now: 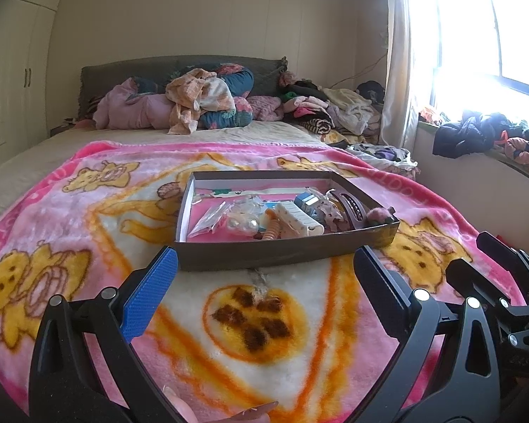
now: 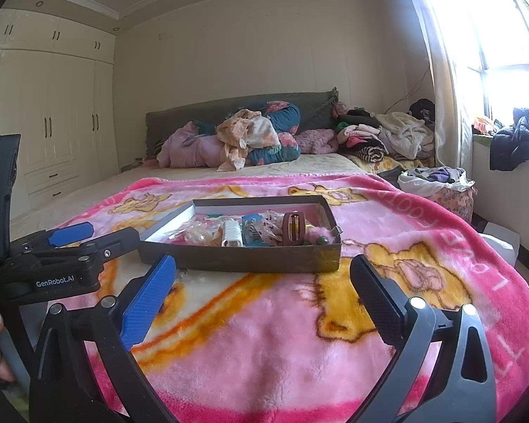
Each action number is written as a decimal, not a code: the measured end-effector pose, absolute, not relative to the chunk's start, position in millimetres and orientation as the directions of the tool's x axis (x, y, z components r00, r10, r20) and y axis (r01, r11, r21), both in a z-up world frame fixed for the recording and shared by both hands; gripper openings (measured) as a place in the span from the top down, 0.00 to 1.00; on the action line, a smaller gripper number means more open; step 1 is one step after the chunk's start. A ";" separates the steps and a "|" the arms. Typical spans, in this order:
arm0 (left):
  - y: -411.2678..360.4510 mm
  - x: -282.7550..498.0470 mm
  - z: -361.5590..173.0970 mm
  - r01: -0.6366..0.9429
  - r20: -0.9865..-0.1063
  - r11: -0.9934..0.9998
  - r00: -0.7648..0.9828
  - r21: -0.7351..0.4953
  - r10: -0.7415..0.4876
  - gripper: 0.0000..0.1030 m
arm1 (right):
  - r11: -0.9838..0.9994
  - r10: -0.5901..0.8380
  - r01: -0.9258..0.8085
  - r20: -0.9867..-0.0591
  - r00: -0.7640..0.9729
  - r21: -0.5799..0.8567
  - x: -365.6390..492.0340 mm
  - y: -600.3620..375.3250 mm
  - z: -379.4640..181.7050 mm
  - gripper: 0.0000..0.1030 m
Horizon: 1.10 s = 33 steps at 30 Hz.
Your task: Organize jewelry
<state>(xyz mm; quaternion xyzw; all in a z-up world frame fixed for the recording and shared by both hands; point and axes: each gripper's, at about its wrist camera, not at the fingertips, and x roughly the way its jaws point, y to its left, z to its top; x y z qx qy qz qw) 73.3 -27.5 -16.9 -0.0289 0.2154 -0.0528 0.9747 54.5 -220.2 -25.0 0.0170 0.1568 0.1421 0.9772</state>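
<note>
Left gripper [image 1: 264,292]: jaws spread wide, nothing between them. It hangs low over the pink cartoon blanket [image 1: 88,218], with the blanket's round yellow-and-brown print showing in the gap. One finger carries a blue textured pad [image 1: 148,296]; the opposite one is black.

Right gripper [image 2: 262,296]: jaws likewise spread wide and holding nothing, poised over the blanket on the near side of the tray. In the right wrist view the left gripper's body appears at 9 o'clock, marked "GenRobot.AI".

Jewelry tray [image 1: 285,250]: a shallow brown cardboard box lying flat on the blanket, at 12 o'clock from both grippers and just beyond their fingertips, not touched by either. In the left wrist view the tray's near wall runs between the two fingertips.

Tray contents, loosely mixed:
- clear plastic packets [image 1: 211,216] at the tray's 9 o'clock side, with pearl-like beads [image 1: 243,225] beside them;
- a white ribbed hair clip [image 1: 299,218] near the centre;
- a small blue box [image 1: 308,201] just behind the clip;
- a brown hair claw [image 2: 294,227] toward 3 o'clock;
- a pink fuzzy item [image 1: 379,215] in the near 3 o'clock corner.

Finer pieces are too small to identify.

Surroundings: piled clothes [image 1: 201,102] against the headboard at 12 o'clock; a bright window [image 1: 490,42] at 2 o'clock.
</note>
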 end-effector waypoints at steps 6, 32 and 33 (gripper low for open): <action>-27.9 73.0 -16.9 0.088 -0.415 0.993 0.903 -0.077 -0.112 0.11 | 0.959 0.282 -0.272 -0.302 0.911 0.078 54.3 -219.9 -24.8 0.06; -26.2 72.7 -15.7 0.086 -0.412 0.994 0.905 -0.074 -0.109 0.11 | 0.958 0.286 -0.275 -0.300 0.910 0.081 54.4 -221.8 -24.9 0.06; -26.3 72.7 -15.7 0.086 -0.412 0.994 0.905 -0.073 -0.108 0.11 | 0.959 0.284 -0.273 -0.299 0.911 0.079 54.2 -221.7 -24.8 0.06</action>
